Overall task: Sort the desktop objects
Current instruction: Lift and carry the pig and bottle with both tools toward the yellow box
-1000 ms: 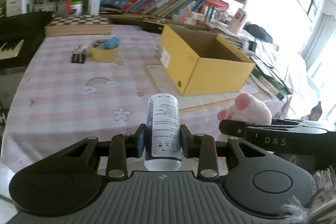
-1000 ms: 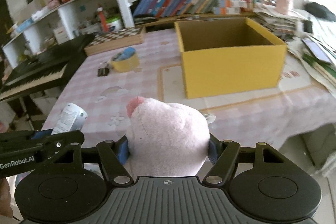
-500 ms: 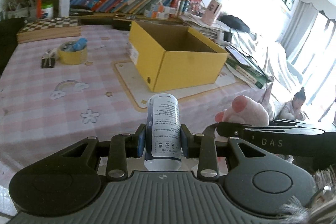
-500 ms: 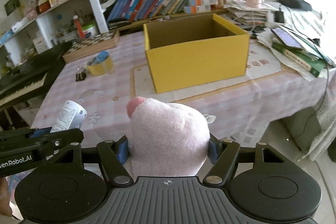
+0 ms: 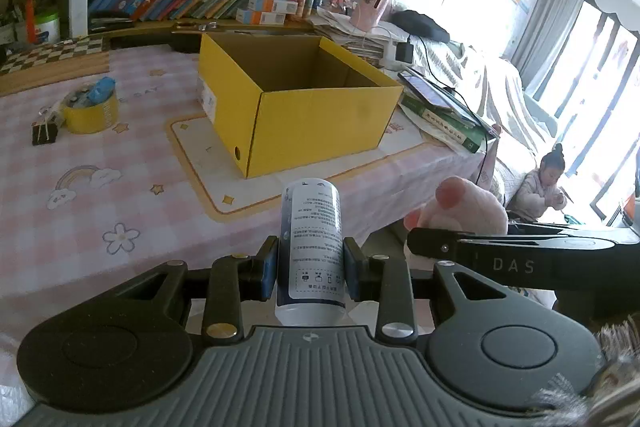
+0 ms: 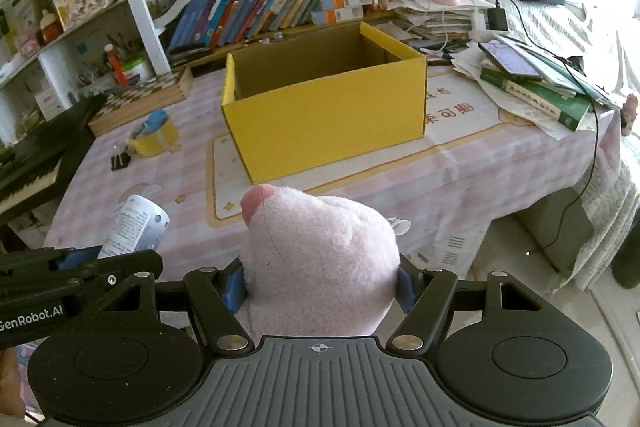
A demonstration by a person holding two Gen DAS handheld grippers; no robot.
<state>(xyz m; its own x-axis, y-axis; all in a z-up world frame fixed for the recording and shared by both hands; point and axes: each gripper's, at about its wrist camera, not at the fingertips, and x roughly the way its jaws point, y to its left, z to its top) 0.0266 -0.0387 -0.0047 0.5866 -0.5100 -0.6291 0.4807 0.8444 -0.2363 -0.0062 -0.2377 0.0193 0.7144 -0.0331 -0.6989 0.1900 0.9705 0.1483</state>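
The left hand-held gripper (image 5: 310,273) was clamped on a white cylindrical bottle (image 5: 312,247) with a printed label, its blue pads pressing the bottle's lower sides while the rounded top pointed toward 12 o'clock. The right hand-held gripper (image 6: 322,285) was closed around a pink plush toy (image 6: 320,259), whose soft body bulged between the pads, a darker pink tip at its upper left. In the right wrist view the bottle showed at 9 o'clock of the plush toy, just beside it; in the left wrist view the plush toy sat at 3 o'clock of the bottle.

Both held things hung over the near edge of the table (image 5: 80,219), which wore a pink checked cloth. At 12 o'clock from each gripper, well apart, an open yellow cardboard box (image 6: 328,111) stood on a cream mat (image 5: 208,183). At 10 o'clock lay a roll of yellow tape (image 5: 91,113) with something blue inside, and a black binder clip (image 5: 45,134) just beside it. Books (image 6: 536,95) were stacked at 2 o'clock on the table's right end.
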